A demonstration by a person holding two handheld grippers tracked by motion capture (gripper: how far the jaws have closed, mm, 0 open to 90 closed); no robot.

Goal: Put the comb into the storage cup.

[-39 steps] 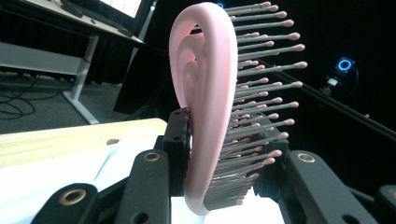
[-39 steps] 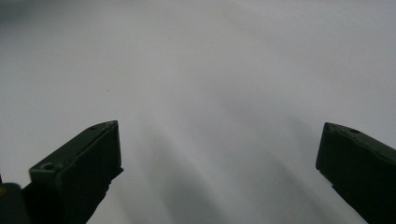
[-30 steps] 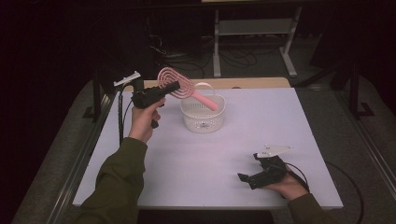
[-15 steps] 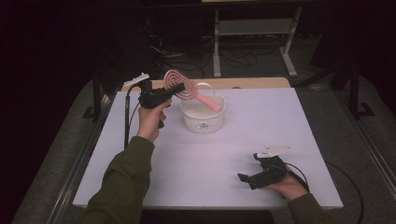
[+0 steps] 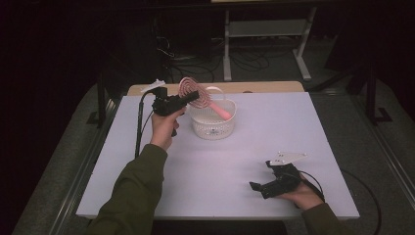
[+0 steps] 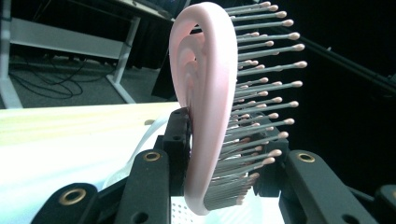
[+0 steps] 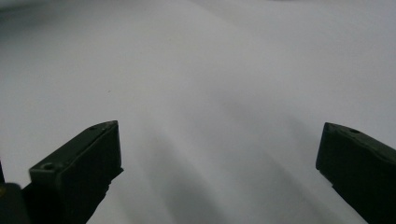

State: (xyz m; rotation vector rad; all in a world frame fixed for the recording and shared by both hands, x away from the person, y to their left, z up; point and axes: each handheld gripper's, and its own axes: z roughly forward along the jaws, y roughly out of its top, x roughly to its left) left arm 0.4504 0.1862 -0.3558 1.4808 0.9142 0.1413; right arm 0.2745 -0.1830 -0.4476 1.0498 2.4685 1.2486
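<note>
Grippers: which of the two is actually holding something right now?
The left gripper, raised beside the white basket: its fingers clamp the pink hairbrush by its head. The right gripper rests low over the table, fingers apart and empty.

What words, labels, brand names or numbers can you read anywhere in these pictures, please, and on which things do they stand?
None: there is no readable text in any view.
The pink plastic hairbrush, the white perforated plastic basket, the white tabletop and the two black grippers, left gripper and right gripper, show no lettering, label or number.
</note>
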